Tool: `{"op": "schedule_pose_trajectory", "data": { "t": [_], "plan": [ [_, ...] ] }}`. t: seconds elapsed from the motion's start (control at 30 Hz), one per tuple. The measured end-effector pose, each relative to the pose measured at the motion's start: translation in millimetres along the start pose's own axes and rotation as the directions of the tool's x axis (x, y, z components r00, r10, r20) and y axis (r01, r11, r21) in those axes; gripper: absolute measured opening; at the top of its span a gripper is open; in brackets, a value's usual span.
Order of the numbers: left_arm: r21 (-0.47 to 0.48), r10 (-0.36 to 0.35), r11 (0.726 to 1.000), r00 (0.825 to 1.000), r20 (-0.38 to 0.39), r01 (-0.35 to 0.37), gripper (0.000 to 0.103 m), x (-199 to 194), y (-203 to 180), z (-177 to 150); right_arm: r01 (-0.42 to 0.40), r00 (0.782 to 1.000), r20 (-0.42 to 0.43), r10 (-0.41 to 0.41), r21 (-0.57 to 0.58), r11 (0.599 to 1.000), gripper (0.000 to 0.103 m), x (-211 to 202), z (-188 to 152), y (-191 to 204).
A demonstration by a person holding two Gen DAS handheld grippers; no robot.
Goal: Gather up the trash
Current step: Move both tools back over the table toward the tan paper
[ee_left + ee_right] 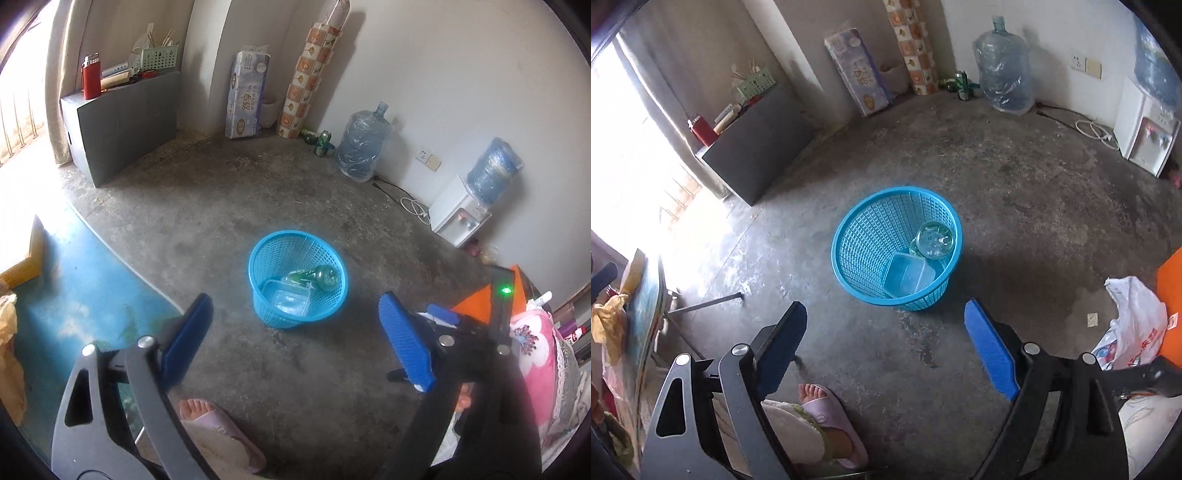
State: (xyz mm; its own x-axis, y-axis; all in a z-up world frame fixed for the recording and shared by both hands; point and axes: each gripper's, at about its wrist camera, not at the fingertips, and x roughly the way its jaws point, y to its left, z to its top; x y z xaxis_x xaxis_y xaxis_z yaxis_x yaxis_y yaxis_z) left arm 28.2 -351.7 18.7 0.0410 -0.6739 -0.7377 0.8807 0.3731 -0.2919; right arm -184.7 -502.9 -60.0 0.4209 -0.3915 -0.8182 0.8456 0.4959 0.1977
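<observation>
Between pickups: left gripper [295, 332] and right gripper [886, 343] both wide open, empty, above blue basket [849, 236] already holding bottle [934, 240] and clear tray [908, 277]; next, probably locate remaining trash.

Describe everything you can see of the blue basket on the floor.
The blue basket is a round, open-topped bin of bright blue plastic with lattice walls and a smooth solid rim. It stands upright on the bare grey concrete floor, clear of the furniture and walls. Inside lie a clear plastic bottle with a green label, leaning against the wall, and a clear rectangular plastic container near the bottom. Neither gripper touches it.
</observation>
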Motion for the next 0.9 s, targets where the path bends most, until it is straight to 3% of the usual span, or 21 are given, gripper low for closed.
{"op": "schedule_pose_trajectory", "data": {
  "t": [0.13,0.2,0.37,0.6,0.7,0.77,0.83,0.9],
  "plan": [
    [-0.031,0.106,0.994,0.993,0.053,-0.104,0.09,-46,26,-35,0.09,0.994,0.078,-0.078,-0.161,0.983,0.096,-26,3,52],
    [-0.089,0.149,0.986,0.985,0.083,-0.142,0.093,-70,46,-51,0.103,0.99,0.123,-0.074,-0.244,0.964,0.096,-40,3,82],
    [-0.269,0.261,0.938,0.956,0.133,-0.219,0.094,-126,102,-94,0.014,0.986,0.157,0.05,-0.383,0.924,0.096,-65,-3,157],
    [-0.442,0.407,0.845,0.898,0.166,-0.301,0.094,-187,167,-151,-0.088,0.962,0.165,0.218,-0.568,0.818,0.096,-94,-11,262],
    [-0.514,0.457,0.797,0.873,0.17,-0.317,0.094,-206,193,-172,-0.253,0.916,0.09,0.391,-0.628,0.736,0.096,-111,-8,304],
    [-0.551,0.447,0.785,0.874,0.187,-0.284,0.094,-216,210,-183,-0.368,0.871,0.014,0.491,-0.643,0.672,0.096,-119,-6,334],
    [-0.584,0.438,0.771,0.877,0.198,-0.253,0.094,-222,223,-193,-0.452,0.838,-0.065,0.541,-0.637,0.624,0.096,-114,1,367],
    [-0.608,0.434,0.757,0.88,0.193,-0.24,0.094,-223,236,-202,-0.493,0.832,-0.127,0.54,-0.615,0.616,0.096,-100,9,400]
  ]
}}
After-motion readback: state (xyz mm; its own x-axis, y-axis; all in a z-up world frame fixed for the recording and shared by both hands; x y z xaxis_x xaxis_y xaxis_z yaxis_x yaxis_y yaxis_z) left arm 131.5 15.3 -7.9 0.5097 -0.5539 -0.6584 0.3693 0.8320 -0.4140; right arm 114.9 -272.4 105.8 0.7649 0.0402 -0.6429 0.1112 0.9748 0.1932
